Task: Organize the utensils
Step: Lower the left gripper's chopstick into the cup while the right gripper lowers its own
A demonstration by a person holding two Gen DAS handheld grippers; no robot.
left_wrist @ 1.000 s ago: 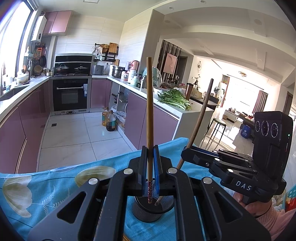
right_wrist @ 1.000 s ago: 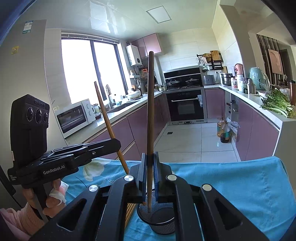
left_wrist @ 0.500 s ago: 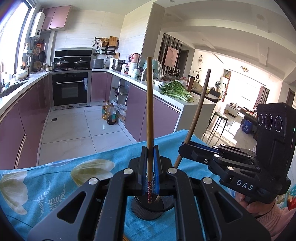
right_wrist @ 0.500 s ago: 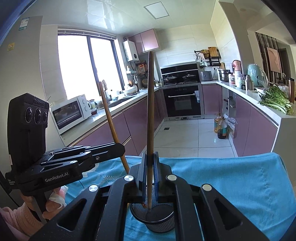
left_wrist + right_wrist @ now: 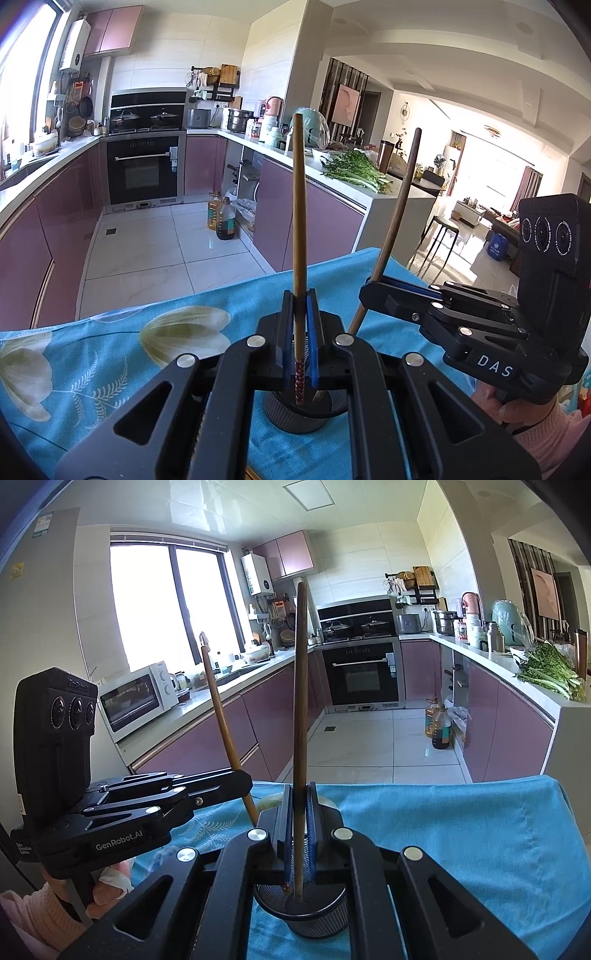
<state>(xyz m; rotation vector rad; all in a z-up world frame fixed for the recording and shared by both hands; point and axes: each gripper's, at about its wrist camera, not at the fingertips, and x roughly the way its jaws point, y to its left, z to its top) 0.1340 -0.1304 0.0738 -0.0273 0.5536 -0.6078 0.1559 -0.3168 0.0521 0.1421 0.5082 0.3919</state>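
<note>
L gripper (image 5: pixel 299 332) pinches a light bamboo chopstick (image 5: pixel 297 221) btwn its blue pads, stick upright, patterned red lower tip (image 5: pixel 299 384) hanging inside the rim of the black mesh holder (image 5: pixel 306 415). R gripper (image 5: pixel 299 812) is clamped on a darker brown chopstick (image 5: pixel 300 709), also upright, lower end down inside the same mesh holder (image 5: pixel 303 912); whether either tip touches the holder bottom: can't tell. Holder stands on the tabletop, which is covered w/ a blue floral cloth (image 5: pixel 110 354), directly below both grippers. From L wrist view, R gripper body (image 5: pixel 461 321) comes in from the right w/ the dark chopstick (image 5: pixel 397 229) leaning away to upper right; person's hand (image 5: pixel 517 406) w/ pink cuff grips its handle. From R wrist view, L gripper body (image 5: pixel 147 808) enters from the left, light chopstick (image 5: pixel 221 720) tilted to upper left, hand (image 5: pixel 107 890) under it. The two sticks sit near each other at the holder mouth, apart higher up. Beyond cloth edge: white tile floor, oil bottles (image 5: pixel 221 221) on floor by purple cabinets (image 5: pixel 314 221). Further: leafy greens (image 5: pixel 354 170) on counter, microwave (image 5: pixel 136 698) on the window-side counter, built-in oven (image 5: pixel 362 675) at the back wall w/ pots on the hob above.
</note>
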